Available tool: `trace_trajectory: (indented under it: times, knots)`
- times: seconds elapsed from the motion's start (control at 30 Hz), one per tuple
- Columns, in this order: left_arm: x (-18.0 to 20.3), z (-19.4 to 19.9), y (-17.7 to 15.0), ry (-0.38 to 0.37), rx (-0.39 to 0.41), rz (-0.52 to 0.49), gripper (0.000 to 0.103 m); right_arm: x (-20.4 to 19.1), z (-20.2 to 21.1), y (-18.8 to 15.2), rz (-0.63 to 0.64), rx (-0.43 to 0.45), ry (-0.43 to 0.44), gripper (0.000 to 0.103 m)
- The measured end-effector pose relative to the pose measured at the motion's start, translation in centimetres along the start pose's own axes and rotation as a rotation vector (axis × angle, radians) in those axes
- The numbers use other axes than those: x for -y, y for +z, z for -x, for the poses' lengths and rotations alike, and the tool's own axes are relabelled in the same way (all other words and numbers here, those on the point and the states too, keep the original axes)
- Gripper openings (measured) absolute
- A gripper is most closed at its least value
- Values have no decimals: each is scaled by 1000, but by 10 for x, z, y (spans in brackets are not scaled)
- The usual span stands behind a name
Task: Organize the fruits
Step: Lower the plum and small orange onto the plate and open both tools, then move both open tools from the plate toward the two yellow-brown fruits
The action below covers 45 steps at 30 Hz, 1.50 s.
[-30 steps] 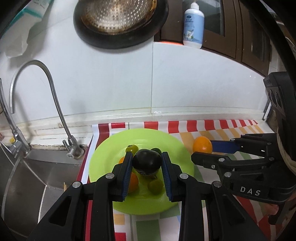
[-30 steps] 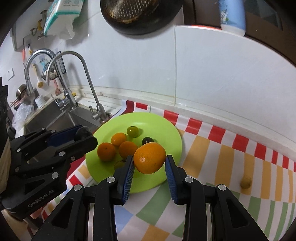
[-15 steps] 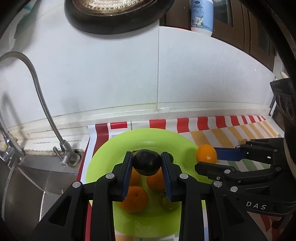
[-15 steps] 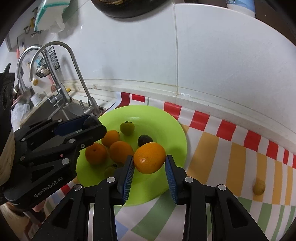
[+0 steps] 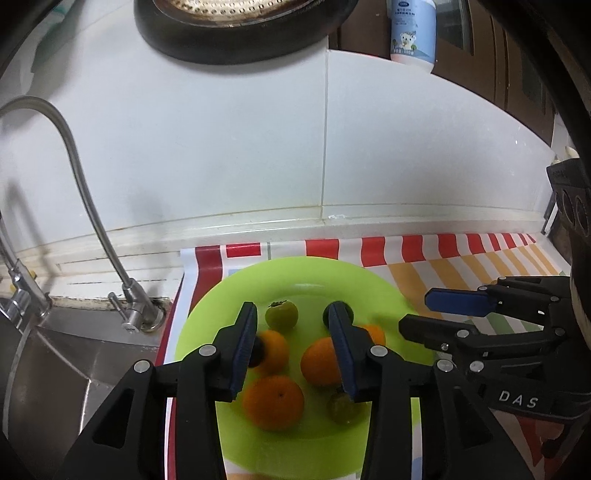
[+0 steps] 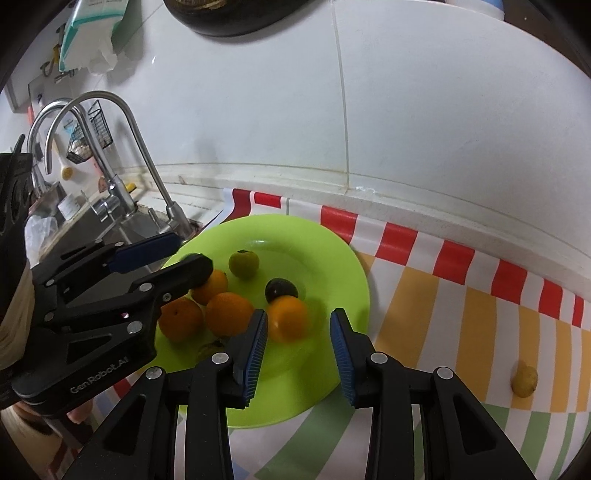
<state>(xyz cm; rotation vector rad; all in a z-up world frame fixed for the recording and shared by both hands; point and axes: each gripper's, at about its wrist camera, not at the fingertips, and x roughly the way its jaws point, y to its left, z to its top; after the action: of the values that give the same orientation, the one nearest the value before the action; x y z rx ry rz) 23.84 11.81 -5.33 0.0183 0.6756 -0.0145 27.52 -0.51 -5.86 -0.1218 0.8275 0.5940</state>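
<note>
A lime green plate (image 5: 306,273) (image 6: 332,258) on a striped cloth holds several oranges, small green fruits and dark fruits. My left gripper (image 5: 291,347) is open above the plate; a dark fruit (image 5: 256,352) lies by its left finger, blurred. My right gripper (image 6: 299,343) is open above the plate's near right part; an orange (image 6: 286,317) lies blurred just beyond its fingers, next to a dark fruit (image 6: 280,290). A green fruit (image 5: 281,314) (image 6: 243,263) sits toward the plate's back. A small yellow fruit (image 6: 523,380) lies on the cloth, far right.
A steel sink (image 5: 48,369) and tap (image 5: 74,177) are left of the plate. A white tiled wall (image 5: 325,147) rises behind. A dark pan (image 5: 240,29) and a white bottle (image 5: 412,29) sit above. The striped cloth (image 6: 461,314) extends to the right.
Both grippers opened. The left one let go of the dark fruit and the right one let go of the orange; both fruits now lie on the plate.
</note>
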Motion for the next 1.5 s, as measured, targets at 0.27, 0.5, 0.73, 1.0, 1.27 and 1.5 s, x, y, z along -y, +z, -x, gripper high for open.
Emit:
trace_trajectory:
  times: [0.27,0.5,0.73,1.0,1.27,1.5]
  knots:
    - [7,41,-5,6,39,37,40,-4,33,-5,6,54,-16,36]
    - [22,76,-15,20,69,30,42,-8,66,-14,-6,97,-18,36]
    - [37,97,-19,-17,80,27,45,-11,99,-28,-1,130,-45,36]
    - [72,110,-21,-71,108,-37,51,6,139,-50,-46,158,-118,36]
    - [110,111,-21,-130,101,-91,55,32,166,-76,-113,153,-203,36]
    - [141,103,-26,-178,66,-124,57,53,182,-97,-157,136,-266,36]
